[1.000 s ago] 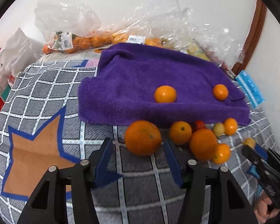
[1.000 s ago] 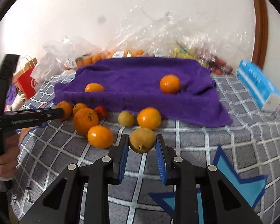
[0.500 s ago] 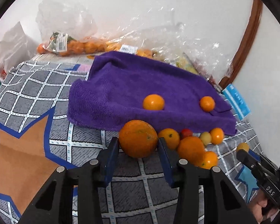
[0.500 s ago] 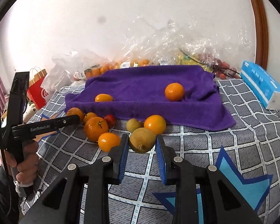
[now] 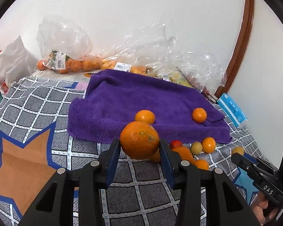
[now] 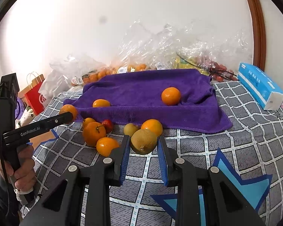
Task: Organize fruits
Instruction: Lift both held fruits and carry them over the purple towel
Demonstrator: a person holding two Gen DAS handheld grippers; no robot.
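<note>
My left gripper [image 5: 140, 147] is shut on a large orange [image 5: 139, 140] and holds it just above the checked blanket, in front of the purple towel [image 5: 141, 98]. My right gripper [image 6: 143, 147] is shut on a yellow-green citrus [image 6: 144, 141], near a cluster of loose fruit [image 6: 94, 133] on the blanket. Two small oranges [image 6: 101, 103] [image 6: 170, 96] lie on the purple towel [image 6: 147, 86]. In the right wrist view the left gripper [image 6: 66, 115] shows at the left edge with its orange [image 6: 68, 110], a hand on its handle.
Clear plastic bags of fruit [image 5: 81, 64] are heaped along the wall behind the towel. A blue tissue pack [image 6: 258, 84] lies at the right edge of the blanket. A red paper bag [image 6: 34, 96] stands at the left. Several small fruits [image 5: 207, 145] lie below the towel's front edge.
The left gripper's fingers closed onto the large orange and tipped it up off the blanket. The right gripper kept its grip on the yellow-green citrus and stayed about in place.
</note>
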